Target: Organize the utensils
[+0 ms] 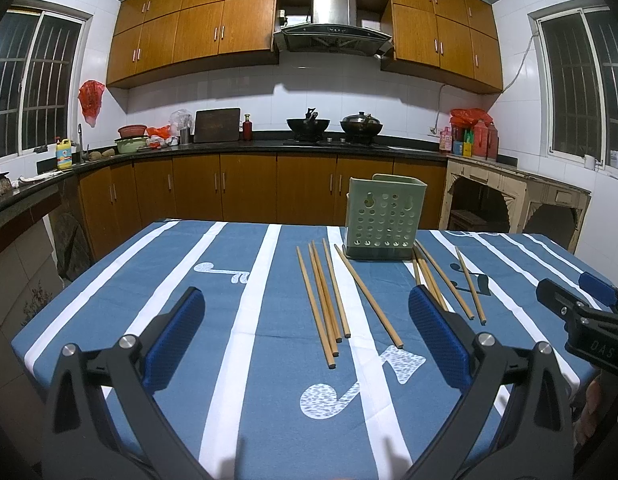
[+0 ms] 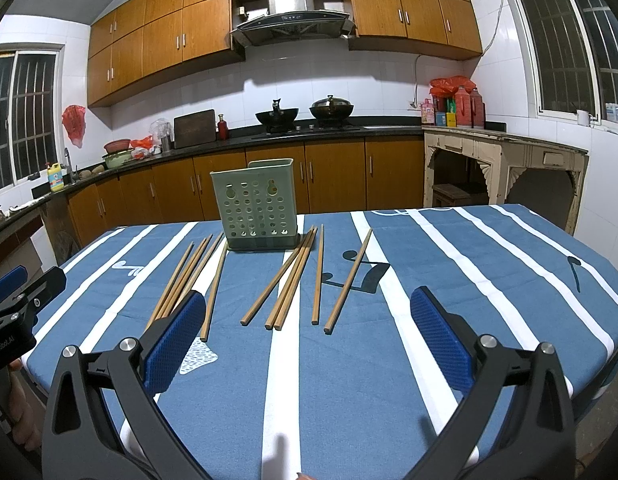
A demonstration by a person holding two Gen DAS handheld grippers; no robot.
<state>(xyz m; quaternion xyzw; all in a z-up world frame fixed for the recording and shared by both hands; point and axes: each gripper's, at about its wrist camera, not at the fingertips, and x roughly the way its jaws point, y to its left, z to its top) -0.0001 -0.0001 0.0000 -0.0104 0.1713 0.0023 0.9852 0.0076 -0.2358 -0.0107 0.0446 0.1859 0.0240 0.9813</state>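
Note:
A pale green perforated utensil holder stands upright at the far side of the table. Several wooden chopsticks lie loose on the blue striped tablecloth, in one group left of the holder and one group right of it. My left gripper hovers open over the near half of the table, nothing between its blue pads. My right gripper is also open and holds nothing. Each gripper shows at the edge of the other's view: the right gripper, the left gripper.
The table's near edge and side edges drop off close by. Behind the table runs a dark counter with woks, a cutting board, bottles and bowls. A cream wooden side table stands at the right wall.

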